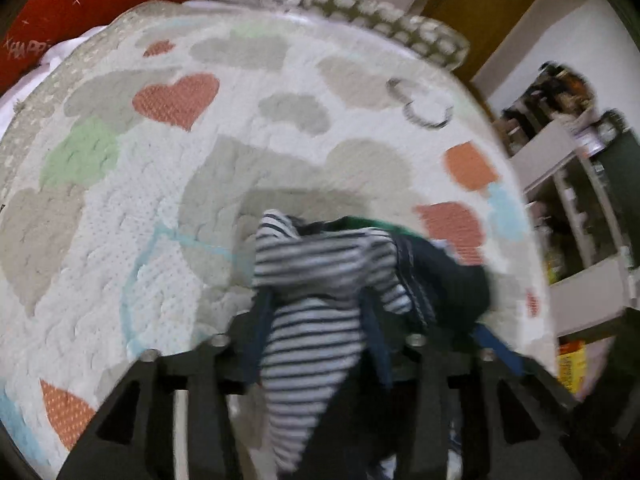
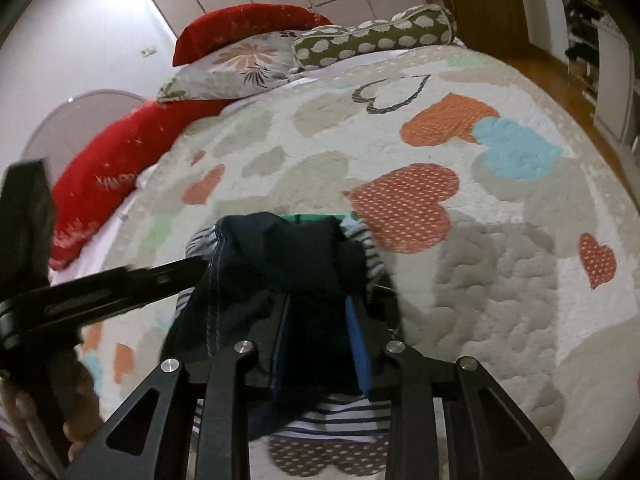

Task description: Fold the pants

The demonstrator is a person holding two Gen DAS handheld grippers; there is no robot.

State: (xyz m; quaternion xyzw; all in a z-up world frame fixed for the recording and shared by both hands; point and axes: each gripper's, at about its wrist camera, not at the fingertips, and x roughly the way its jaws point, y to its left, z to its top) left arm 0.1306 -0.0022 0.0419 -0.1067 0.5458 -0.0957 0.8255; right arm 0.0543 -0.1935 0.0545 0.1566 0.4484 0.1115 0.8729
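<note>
The pants [image 1: 320, 280] are small, navy outside with a navy-and-white striped lining and a green waistband edge. They hang bunched above the heart-patterned quilt [image 1: 160, 160]. My left gripper [image 1: 316, 304] is shut on the striped part of the pants. My right gripper [image 2: 320, 300] is shut on the navy part of the pants [image 2: 288, 264]. In the right wrist view the left gripper [image 2: 120, 284] reaches in from the left and meets the same bunch of cloth. The fingertips of both grippers are hidden by fabric.
Red pillows [image 2: 120, 160], a floral pillow [image 2: 232, 64] and a dotted green bolster [image 2: 372, 36] lie at the head of the bed. Shelves [image 1: 580, 184] and a wooden door [image 1: 480, 4] stand beyond the bed's right edge. Wooden floor [image 2: 560, 92] borders the bed.
</note>
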